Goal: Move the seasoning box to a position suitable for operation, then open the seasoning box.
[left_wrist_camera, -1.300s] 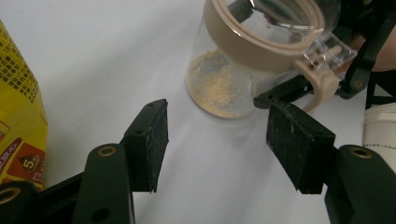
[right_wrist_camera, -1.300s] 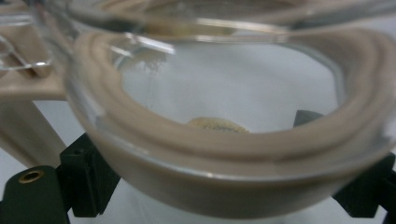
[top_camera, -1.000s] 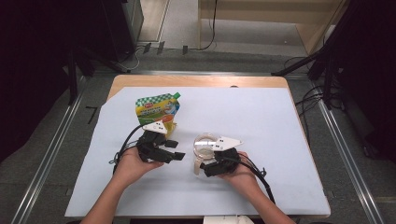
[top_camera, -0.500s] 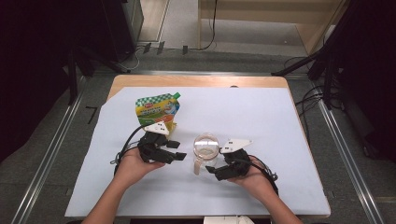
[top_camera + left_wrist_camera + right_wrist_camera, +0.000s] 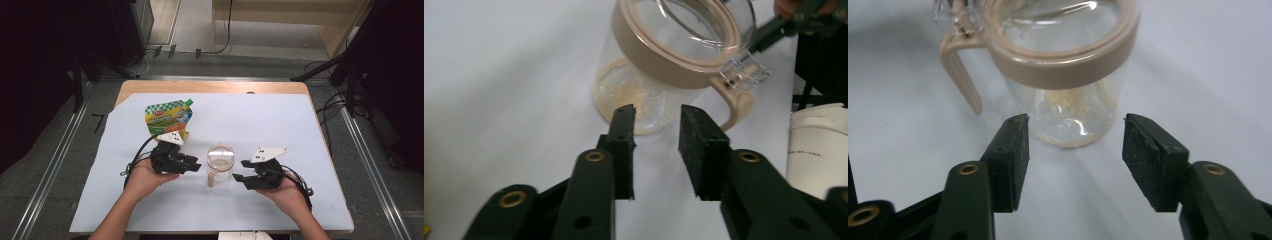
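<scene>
A clear glass jar (image 5: 220,159) with a beige hinged lid and clasp stands on the white sheet (image 5: 280,130), with pale crumbs at its bottom. My left gripper (image 5: 196,165) sits just left of it, and my right gripper (image 5: 239,177) is a short way off to its right. In the left gripper view the jar (image 5: 659,65) lies beyond the left gripper (image 5: 656,115). Its jaws have just been closing, with a narrow gap and nothing between them. In the right gripper view the jar (image 5: 1068,70) stands ahead of the right gripper (image 5: 1075,125). Its jaws have also been closing and remain apart and empty.
A green and yellow spouted pouch (image 5: 169,118) lies behind the left gripper. A white object (image 5: 242,235) sits at the table's near edge, and a white cylinder (image 5: 816,145) shows at the right in the left gripper view. Dark stands and cables surround the table.
The right gripper has drawn back from the jar toward the right and lifted a little, its jaws narrower than before. The left gripper stayed put with its jaws narrowed.
</scene>
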A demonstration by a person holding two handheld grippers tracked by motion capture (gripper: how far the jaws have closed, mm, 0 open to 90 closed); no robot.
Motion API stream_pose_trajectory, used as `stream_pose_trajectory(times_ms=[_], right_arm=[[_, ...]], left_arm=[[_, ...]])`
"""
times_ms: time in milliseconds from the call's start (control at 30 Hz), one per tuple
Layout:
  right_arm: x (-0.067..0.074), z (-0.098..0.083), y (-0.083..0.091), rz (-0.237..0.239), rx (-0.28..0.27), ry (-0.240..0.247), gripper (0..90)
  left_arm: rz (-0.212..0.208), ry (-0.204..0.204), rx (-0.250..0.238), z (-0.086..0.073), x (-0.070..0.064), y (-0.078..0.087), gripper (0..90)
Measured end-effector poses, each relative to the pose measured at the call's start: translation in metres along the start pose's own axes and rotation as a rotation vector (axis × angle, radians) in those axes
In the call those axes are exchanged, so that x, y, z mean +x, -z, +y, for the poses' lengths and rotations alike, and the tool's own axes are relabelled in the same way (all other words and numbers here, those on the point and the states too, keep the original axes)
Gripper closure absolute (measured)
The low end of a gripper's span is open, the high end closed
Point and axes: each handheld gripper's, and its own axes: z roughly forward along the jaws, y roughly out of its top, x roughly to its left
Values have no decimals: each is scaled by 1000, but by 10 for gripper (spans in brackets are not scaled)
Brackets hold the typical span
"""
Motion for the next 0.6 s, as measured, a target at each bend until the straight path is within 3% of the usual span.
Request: stream_pose_trajectory(times_ms=[167, 233, 433, 600], right_arm=[[-7, 4, 5, 14, -26, -32, 575], [-7, 5, 7, 1, -29, -34, 653], [-9, 10, 10, -1, -15, -82, 832], [-7, 11, 9, -14, -12, -101, 900]], left_arm=[[-40, -25, 11, 2, -6, -8, 843], [-50, -28, 22, 4, -7, -12, 890], [-74, -54, 55, 3, -11, -19, 900], [-71, -62, 46, 4, -19, -21, 900]])
